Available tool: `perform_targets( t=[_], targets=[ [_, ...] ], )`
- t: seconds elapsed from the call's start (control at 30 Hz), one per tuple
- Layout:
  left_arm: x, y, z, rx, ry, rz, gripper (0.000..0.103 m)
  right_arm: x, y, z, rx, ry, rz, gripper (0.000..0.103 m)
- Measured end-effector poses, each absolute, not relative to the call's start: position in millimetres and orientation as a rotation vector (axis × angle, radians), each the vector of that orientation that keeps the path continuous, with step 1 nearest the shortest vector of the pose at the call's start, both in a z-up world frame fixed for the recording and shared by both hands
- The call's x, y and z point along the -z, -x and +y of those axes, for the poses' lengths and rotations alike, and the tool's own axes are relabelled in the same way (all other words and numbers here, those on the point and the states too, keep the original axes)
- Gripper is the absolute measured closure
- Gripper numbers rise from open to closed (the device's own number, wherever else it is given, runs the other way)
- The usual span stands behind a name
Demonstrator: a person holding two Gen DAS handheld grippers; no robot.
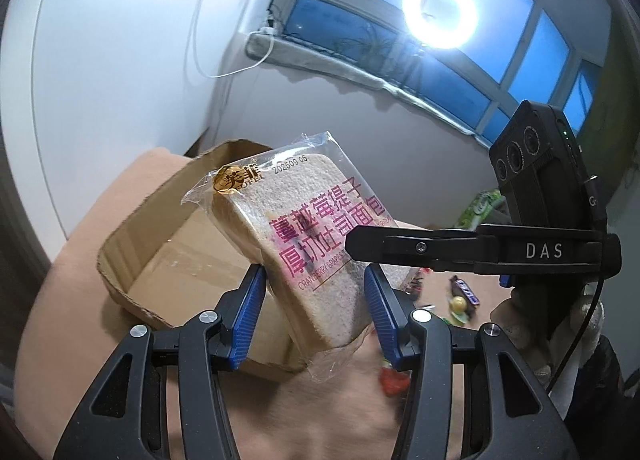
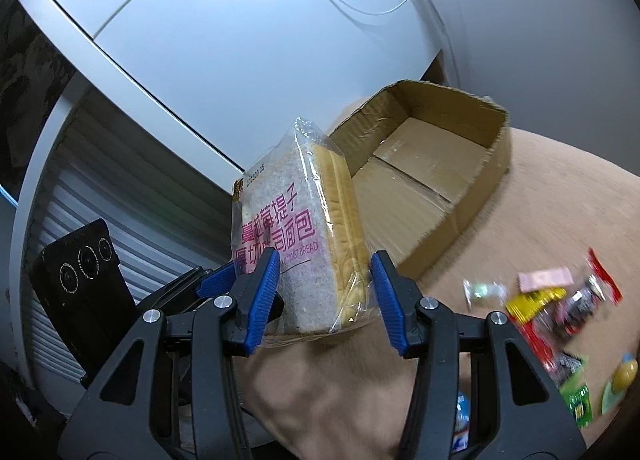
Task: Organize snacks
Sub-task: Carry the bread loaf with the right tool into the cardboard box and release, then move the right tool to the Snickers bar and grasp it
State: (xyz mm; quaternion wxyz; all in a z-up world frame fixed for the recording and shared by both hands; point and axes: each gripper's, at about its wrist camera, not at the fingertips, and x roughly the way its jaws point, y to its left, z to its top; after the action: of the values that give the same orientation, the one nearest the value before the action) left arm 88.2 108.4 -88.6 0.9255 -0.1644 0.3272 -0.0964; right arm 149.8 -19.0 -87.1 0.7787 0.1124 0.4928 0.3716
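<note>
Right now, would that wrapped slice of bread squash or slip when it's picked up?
Probably soft: the bread slice is thick and spongy, so hard squeezing may dent it. Its clear wrapper looks glossy and loose, so possibly slippery.

My left gripper has black scissor-like arms with silver round rivets and ribbed blue pads. At the right of that view my right gripper shows side-on: a black bar marked "DAS" in white, a small cross-head screw, and a black camera block with three lenses and a green light above. A thin black cable runs down past my white knitted glove.
</note>
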Motion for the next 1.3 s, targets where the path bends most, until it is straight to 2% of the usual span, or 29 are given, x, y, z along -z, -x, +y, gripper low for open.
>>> perform_targets(
  t=[0.6, 0.67, 0.7, 0.73, 1.3],
  targets=[
    [101.8, -105.3, 127.3, 0.091, 0.350, 0.718, 0.053, 107.0, -176.5, 14.3, -0.824, -0.163, 1.105, 0.052],
    [104.6, -104.9, 127.6, 0.062, 0.338, 0.728, 0.053, 106.0, -176.8, 12.4, -0.802, -0.152, 1.105, 0.044],
    [106.5, -105.2, 128.5, 0.056, 0.340, 0.735, 0.053, 106.3, -177.2, 10.8, -0.795, -0.155, 1.107, 0.035],
    [107.7, -104.7, 129.2, 0.051, 0.342, 0.737, 0.054, 106.1, -176.9, 8.2, -0.789, -0.159, 1.104, 0.031],
    [88.9, -81.5, 125.4, 0.032, 0.318, 0.689, 0.054, 66.6, -142.5, -33.5, -0.690, -0.099, 0.974, 0.031]
  ],
)
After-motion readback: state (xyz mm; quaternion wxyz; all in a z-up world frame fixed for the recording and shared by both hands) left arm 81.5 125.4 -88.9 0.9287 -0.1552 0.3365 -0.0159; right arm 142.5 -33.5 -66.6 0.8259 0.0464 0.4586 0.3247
